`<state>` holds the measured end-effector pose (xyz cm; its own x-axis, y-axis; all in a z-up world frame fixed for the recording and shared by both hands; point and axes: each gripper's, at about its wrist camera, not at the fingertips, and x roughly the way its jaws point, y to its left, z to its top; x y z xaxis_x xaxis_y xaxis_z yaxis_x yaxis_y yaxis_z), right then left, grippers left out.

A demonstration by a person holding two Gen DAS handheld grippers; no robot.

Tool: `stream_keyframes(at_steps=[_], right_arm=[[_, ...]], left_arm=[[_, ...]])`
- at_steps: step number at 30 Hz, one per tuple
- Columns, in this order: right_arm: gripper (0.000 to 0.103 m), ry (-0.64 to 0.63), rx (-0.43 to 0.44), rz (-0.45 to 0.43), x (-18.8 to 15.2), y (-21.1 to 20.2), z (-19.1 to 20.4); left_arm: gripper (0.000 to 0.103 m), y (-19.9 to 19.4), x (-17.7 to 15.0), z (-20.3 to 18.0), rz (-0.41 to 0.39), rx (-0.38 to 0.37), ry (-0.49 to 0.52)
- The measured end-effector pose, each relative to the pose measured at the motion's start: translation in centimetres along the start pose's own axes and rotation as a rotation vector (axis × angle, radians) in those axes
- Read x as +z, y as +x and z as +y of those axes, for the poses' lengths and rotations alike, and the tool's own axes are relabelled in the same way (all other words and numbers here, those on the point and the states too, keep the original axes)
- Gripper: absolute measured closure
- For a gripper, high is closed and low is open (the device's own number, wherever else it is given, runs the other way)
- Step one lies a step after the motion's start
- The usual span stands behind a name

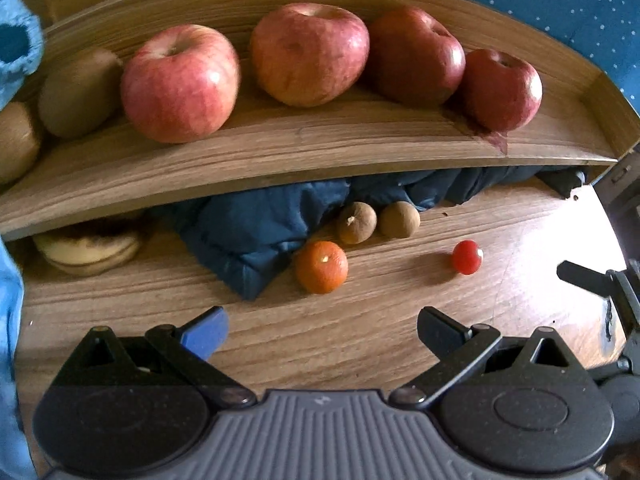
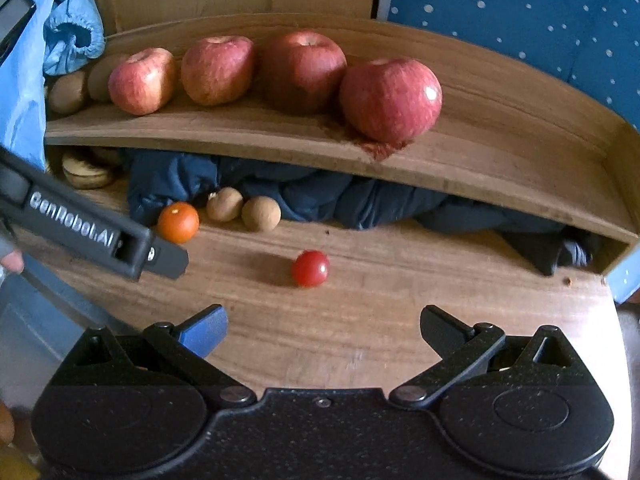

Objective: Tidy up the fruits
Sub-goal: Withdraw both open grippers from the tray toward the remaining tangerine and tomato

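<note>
Several red apples [image 1: 180,84] [image 2: 390,100] stand in a row on a raised wooden shelf [image 1: 320,148] [image 2: 500,152], with brown kiwis [image 1: 78,92] [image 2: 70,92] at its left end. On the desk below lie a small orange [image 1: 322,267] [image 2: 178,222], two brown longans [image 1: 356,223] [image 2: 225,204] and a cherry tomato [image 1: 467,257] [image 2: 310,268]. My left gripper [image 1: 322,330] is open and empty, a short way in front of the orange. My right gripper [image 2: 324,330] is open and empty, just short of the tomato.
A dark blue cloth [image 1: 248,236] [image 2: 320,196] is bunched under the shelf, behind the small fruits. A tan round object [image 1: 90,250] [image 2: 86,172] lies under the shelf at left. The left gripper's body [image 2: 104,236] crosses the right wrist view. A dotted blue surface [image 2: 520,20] stands behind.
</note>
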<state>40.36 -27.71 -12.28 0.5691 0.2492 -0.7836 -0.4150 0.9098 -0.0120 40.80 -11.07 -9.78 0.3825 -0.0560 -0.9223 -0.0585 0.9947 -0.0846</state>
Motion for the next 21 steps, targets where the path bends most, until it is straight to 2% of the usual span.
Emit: stream_keyframes(at_steps=[6,14,19,21], right_arm=[[0.003,-0.034,-0.007,-0.012,0.5,1.1,0.2],[0.018,-0.041,-0.004,-0.022,0.8,2.2,0.3],[0.029,-0.041,0.011,-0.017,1.1,2.9,0.3],[0.035,-0.033,0.019,-0.015,1.1,3.0,0.3]], left_arm=[[0.001,0.2,0.5,-0.1,-0.012,-0.032,0.013],[0.002,0.4,1.2,0.2,-0.029,-0.069,-0.011],[0.011,0.4,1.3,0.3,-0.035,-0.077,-0.016],[0.018,0.3,1.4,0.4,-0.033,-0.086,-0.017]])
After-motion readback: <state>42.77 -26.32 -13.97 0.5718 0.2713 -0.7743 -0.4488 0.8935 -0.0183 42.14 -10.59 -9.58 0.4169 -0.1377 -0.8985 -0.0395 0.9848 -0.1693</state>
